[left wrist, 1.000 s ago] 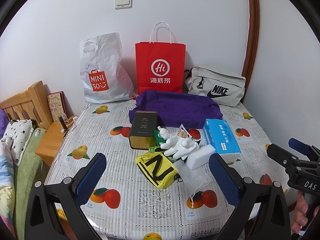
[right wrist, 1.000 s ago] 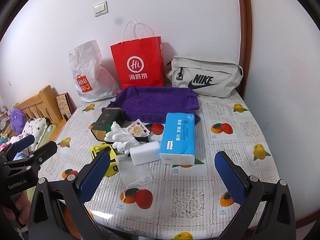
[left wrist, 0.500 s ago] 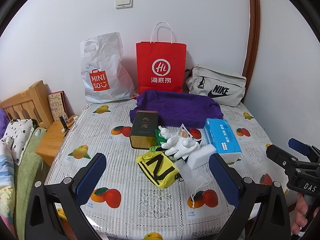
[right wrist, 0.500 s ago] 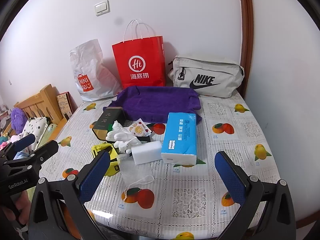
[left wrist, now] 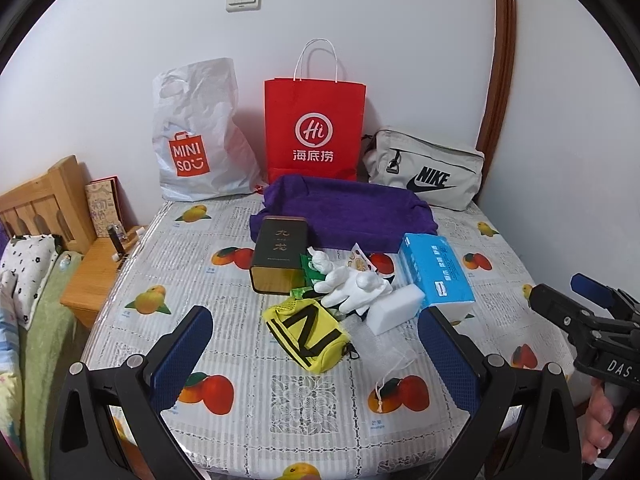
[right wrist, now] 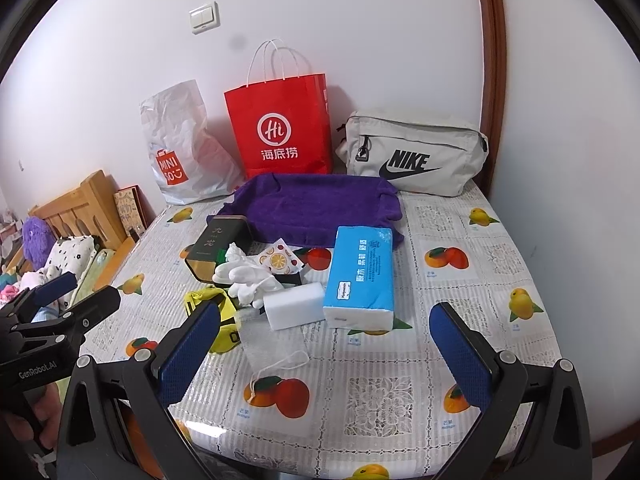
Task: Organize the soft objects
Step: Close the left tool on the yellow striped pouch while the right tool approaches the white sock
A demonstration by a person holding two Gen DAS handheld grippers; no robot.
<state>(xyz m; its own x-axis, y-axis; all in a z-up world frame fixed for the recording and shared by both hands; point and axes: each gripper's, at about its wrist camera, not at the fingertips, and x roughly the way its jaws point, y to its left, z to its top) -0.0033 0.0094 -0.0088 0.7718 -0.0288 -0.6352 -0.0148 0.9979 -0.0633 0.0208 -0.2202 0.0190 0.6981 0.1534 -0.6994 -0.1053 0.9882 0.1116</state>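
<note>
Holding both grippers back at the near edge of the surface [left wrist: 280, 400], you have their jaws spread wide and empty: the left gripper [left wrist: 316, 344] faces the yellow pouch [left wrist: 306, 334], the right gripper [right wrist: 324, 340] faces the white sponge block [right wrist: 294, 306] and the blue tissue pack [right wrist: 360, 276]. That stance looks like a survey before a first pick, since nothing is gripped yet.

The soft things lie clustered mid-surface: white gloves [left wrist: 352, 288] rest between the dark tin box [left wrist: 280, 252] and the sponge block, touching the pouch's far side, with small snack packets [right wrist: 280, 260] tucked beneath. A clear bag with a white drawstring [right wrist: 276, 348] lies nearest you.

Behind them a purple towel [left wrist: 344, 212] is spread out, probably the collecting spot. Against the wall stand a white plastic bag [left wrist: 196, 136], a red paper bag [left wrist: 314, 128] and a grey sling bag [left wrist: 424, 172], propped upright, perhaps for storage.
</note>
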